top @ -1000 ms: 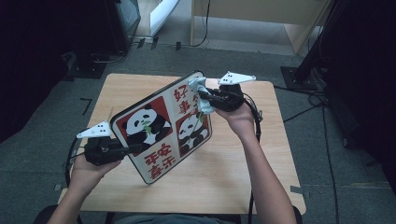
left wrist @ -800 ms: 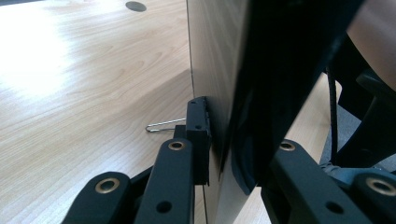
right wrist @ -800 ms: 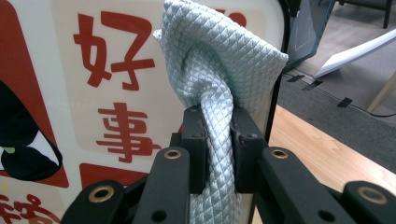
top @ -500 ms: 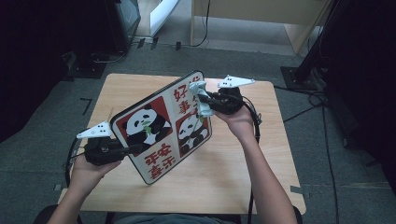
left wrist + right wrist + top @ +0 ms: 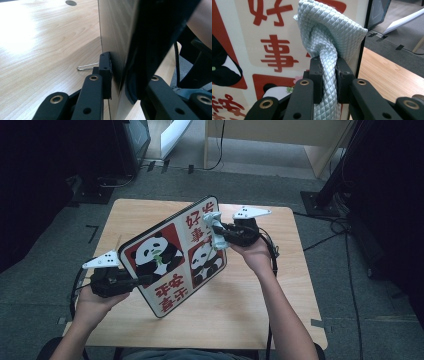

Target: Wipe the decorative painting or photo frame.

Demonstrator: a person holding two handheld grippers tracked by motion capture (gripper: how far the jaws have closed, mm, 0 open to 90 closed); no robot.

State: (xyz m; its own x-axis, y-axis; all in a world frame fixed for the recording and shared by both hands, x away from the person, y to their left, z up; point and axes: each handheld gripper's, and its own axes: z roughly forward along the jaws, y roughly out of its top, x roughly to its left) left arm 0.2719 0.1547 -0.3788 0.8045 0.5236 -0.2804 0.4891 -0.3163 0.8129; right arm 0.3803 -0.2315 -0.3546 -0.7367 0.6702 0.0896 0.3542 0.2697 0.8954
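Left gripper (image 5: 137, 281) is clamping the tilted board (image 5: 172, 257); right gripper (image 5: 222, 234) is pinching a cloth (image 5: 216, 227) against it. Pressing hard risks twisting the board loose.

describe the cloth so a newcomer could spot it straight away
Start at the wooden table and find the panda board held tilted above it. At the board's upper right edge, the right gripper is shut on a pale blue-grey cloth bunched against the printed face. Its quilted diamond weave and soft folds set it apart from the flat, glossy red-and-white board.
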